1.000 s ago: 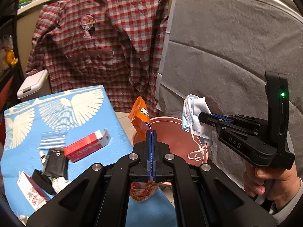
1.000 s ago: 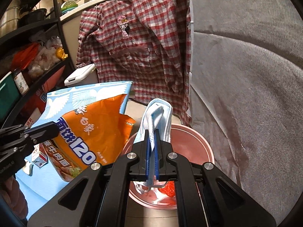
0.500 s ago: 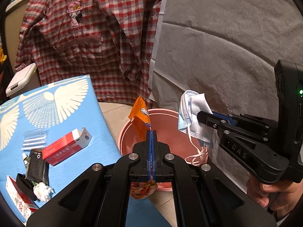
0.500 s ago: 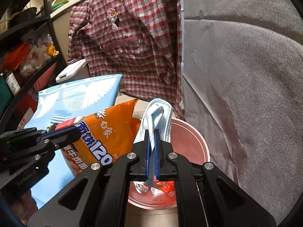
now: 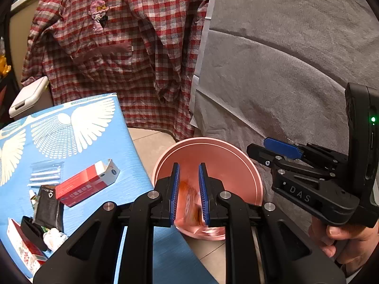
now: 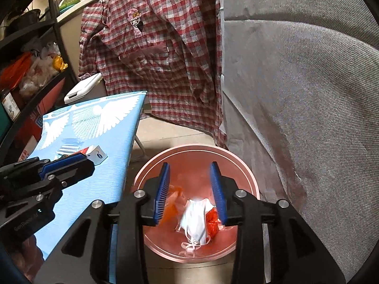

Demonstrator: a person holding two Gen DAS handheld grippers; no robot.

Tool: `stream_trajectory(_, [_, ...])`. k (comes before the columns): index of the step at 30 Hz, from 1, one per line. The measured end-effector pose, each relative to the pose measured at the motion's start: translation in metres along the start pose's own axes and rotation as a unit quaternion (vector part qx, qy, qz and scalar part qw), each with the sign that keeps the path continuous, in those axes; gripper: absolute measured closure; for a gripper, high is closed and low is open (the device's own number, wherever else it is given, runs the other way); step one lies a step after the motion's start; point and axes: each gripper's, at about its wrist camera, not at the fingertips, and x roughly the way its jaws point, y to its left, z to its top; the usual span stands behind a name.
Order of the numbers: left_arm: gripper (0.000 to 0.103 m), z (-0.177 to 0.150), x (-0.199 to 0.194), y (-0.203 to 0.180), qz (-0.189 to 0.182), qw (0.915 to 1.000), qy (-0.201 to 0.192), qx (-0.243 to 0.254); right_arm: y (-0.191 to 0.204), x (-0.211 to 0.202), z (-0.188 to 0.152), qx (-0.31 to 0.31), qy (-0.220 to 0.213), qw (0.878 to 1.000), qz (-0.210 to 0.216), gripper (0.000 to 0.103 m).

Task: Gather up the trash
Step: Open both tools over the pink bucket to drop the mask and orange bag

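A pink bin (image 5: 213,142) stands on the floor beside the blue table. My left gripper (image 5: 189,166) hangs over it, its jaws opening. A blurred orange snack wrapper (image 5: 189,201) is dropping between the pads, which no longer press on it. My right gripper (image 6: 189,164) is also over the bin (image 6: 246,172), jaws opening, nothing between them. The white face mask (image 6: 195,217) lies inside the bin on red trash, with the orange wrapper (image 6: 171,206) falling beside it. Each gripper shows in the other's view: the right gripper (image 5: 260,150) and the left gripper (image 6: 81,159).
The blue table (image 5: 94,142) with white wing prints carries a red-and-white box (image 5: 87,184), a black pouch (image 5: 47,206), clear tubes (image 5: 45,174) and a crumpled tissue (image 5: 54,235). A plaid shirt (image 5: 123,47) hangs behind, grey cloth (image 5: 284,71) on the right, shelves (image 6: 28,71) at left.
Both grippers have opened. The orange wrapper has slipped from the left one and the face mask from the right, and both have dropped into the pink bin.
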Motion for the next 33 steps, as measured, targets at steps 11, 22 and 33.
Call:
stream_trajectory(11, [0.086,-0.004,-0.024,0.013,0.011,0.9999,-0.013,-0.003,0.004,-0.008,-0.003,-0.009,-0.005,1.0,-0.001,0.066])
stream_trajectory(22, [0.086,-0.016,-0.065,0.042,0.034,0.9989,-0.028,-0.015,0.02,-0.028,-0.001,-0.02,-0.019,1.0,0.008,0.066])
stream_trajectory(33, [0.087,-0.034,-0.13,0.095,0.065,0.9955,-0.057,-0.039,0.066,-0.052,-0.003,-0.044,-0.041,0.997,0.043,0.066])
